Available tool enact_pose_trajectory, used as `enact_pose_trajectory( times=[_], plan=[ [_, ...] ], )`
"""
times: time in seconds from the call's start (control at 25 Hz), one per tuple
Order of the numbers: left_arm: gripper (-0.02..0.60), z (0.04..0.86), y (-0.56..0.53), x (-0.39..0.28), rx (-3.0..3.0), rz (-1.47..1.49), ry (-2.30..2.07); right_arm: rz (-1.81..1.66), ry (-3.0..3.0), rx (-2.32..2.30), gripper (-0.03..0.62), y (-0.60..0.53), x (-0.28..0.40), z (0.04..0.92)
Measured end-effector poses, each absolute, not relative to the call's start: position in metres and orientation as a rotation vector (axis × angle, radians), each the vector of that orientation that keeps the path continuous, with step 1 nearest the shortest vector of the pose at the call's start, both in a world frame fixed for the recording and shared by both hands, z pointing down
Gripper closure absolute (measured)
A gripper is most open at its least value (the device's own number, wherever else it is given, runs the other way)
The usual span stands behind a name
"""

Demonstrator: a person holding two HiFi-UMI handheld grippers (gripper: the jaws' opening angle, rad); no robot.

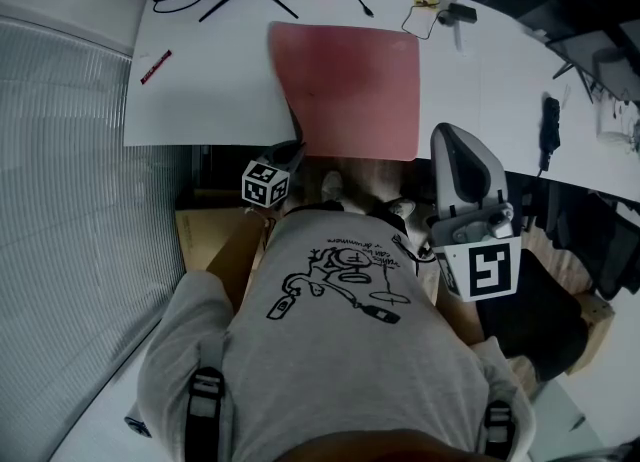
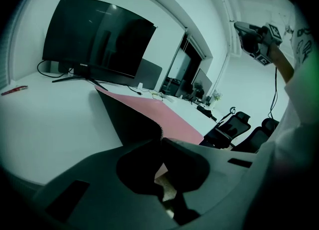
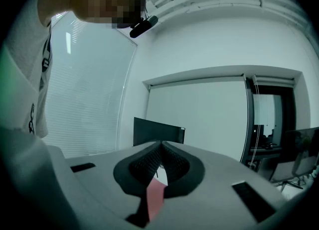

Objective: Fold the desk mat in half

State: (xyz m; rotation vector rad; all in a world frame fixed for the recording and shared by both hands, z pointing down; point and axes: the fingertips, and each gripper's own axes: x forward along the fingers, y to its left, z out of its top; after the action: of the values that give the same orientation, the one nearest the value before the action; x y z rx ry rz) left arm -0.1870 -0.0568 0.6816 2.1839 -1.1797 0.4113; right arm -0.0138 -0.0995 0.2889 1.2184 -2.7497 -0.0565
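Your left tongs [image 1: 296, 150] are pinching the near-left corner of the desk mat [image 1: 350, 90], pressed tight on it. The corner has come up off the counter [image 1: 200, 90], so the left gripper view shows the black underside rising to the jaws while the pink top runs away behind it. That corner looks like a sensible place to hold for a fold in half, since it is free at the front of the counter and can be carried across the mat. With one corner raised, though, the lifted flap stands skewed. Your right tongs [image 3: 159, 147] are pressed together at the tips and pinch nothing. The pink sliver in the gap below them is most likely the mat lying beyond, because the head view shows that gripper held high and level just right of the mat, clear of it. That keeps it free to take the other near corner. The rest of the mat lies flat in the middle of the white counter, with its near edge at the counter's front. The counter is smooth and mostly bare — a black curved monitor [image 2: 97, 40] on its stand at the back, a red pen [image 1: 155, 67] far left, and cables [image 1: 420, 10] past the mat's far edge. Blinds [image 1: 70, 150] cover the left wall, and office chairs [image 2: 239, 124] stand off to the right.
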Motion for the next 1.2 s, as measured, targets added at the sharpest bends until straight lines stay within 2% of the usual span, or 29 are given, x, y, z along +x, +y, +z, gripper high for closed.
enact_pose_trajectory(
  times=[1.2],
  plan=[
    [0.549,0.667,-0.061,-0.12,2.335,0.541,-1.059,-0.052,-2.747,1.252,0.586,-0.101,0.023,0.286]
  ],
)
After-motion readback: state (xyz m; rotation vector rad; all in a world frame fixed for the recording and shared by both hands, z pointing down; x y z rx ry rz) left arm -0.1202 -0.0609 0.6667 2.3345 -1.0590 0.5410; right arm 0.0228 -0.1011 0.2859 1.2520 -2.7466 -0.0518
